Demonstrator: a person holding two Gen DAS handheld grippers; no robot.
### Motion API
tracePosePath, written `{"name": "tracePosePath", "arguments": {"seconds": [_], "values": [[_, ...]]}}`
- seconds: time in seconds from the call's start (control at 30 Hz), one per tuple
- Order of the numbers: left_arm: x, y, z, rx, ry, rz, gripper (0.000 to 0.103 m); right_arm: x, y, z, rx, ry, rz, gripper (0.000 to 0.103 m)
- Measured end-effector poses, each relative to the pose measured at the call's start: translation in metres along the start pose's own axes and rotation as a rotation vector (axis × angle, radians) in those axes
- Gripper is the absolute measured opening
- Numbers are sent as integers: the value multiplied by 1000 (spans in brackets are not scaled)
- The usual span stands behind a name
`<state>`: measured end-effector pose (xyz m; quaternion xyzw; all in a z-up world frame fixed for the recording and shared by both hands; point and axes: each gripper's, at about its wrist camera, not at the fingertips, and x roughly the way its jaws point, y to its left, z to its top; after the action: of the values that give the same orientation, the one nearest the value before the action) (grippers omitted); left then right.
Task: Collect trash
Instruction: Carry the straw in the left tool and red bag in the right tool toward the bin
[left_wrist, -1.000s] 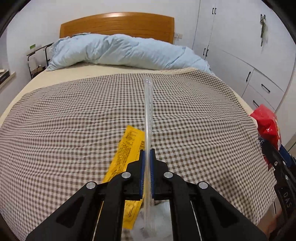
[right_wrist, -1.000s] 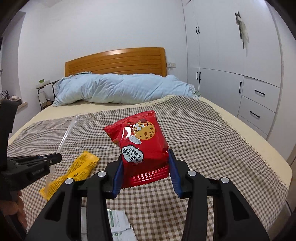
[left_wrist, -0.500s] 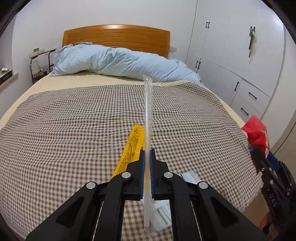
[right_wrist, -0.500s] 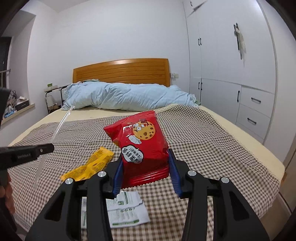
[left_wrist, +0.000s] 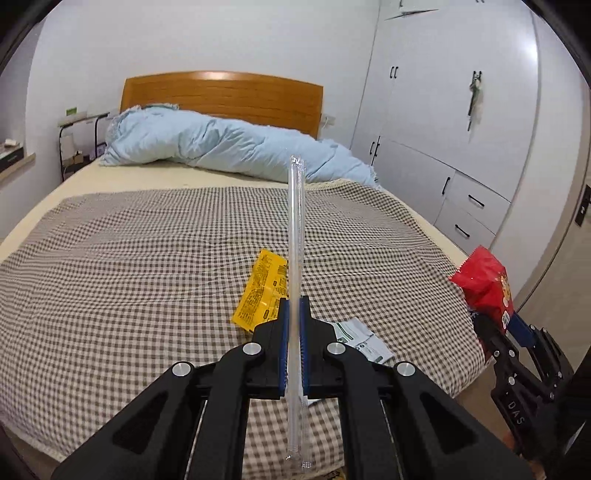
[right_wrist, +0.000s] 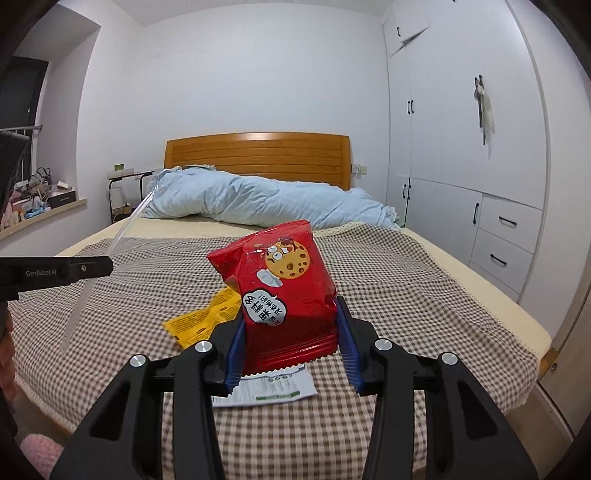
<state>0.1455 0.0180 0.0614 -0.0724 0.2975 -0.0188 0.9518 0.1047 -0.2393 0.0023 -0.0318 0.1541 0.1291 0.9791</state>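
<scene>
Left wrist view: both hand-held grippers loaded above the bed (left_wrist: 110, 266).
Left hand-held gripper (left_wrist: 294, 306) clamps clear straw wrapper (left_wrist: 295, 229); right hand-held gripper (right_wrist: 290, 332) grips red cookie bag (right_wrist: 280, 280).

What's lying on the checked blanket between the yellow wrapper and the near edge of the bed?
A white paper packet with green print lies flat there, just nearer than the yellow wrapper. The left wrist view shows it best; in the right wrist view the red cookie bag partly covers it.

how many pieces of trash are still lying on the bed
2: a yellow plastic wrapper mid-blanket, and a white-and-green paper packet nearer the bed's foot edge. Others may hide behind the fingers.
</scene>
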Motion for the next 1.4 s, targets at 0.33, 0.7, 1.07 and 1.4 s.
{"name": "tracePosePath", "arguments": {"seconds": [0.33,0.7,1.07,1.4], "values": [[-54,-11,-16,10,-67,-71,3,-37,7,-4,-21,-29,-23,43],[-89,-16,-46,14,-81,-140,3,-74,10,-16,-17,-50,7,43],[-108,-10,-76,29,-91,-142,3,-96,14,-34,-17,-31,31,43],[-111,-6,-107,35,-63,-159,3,-110,20,-55,-20,0,46,43]]}}
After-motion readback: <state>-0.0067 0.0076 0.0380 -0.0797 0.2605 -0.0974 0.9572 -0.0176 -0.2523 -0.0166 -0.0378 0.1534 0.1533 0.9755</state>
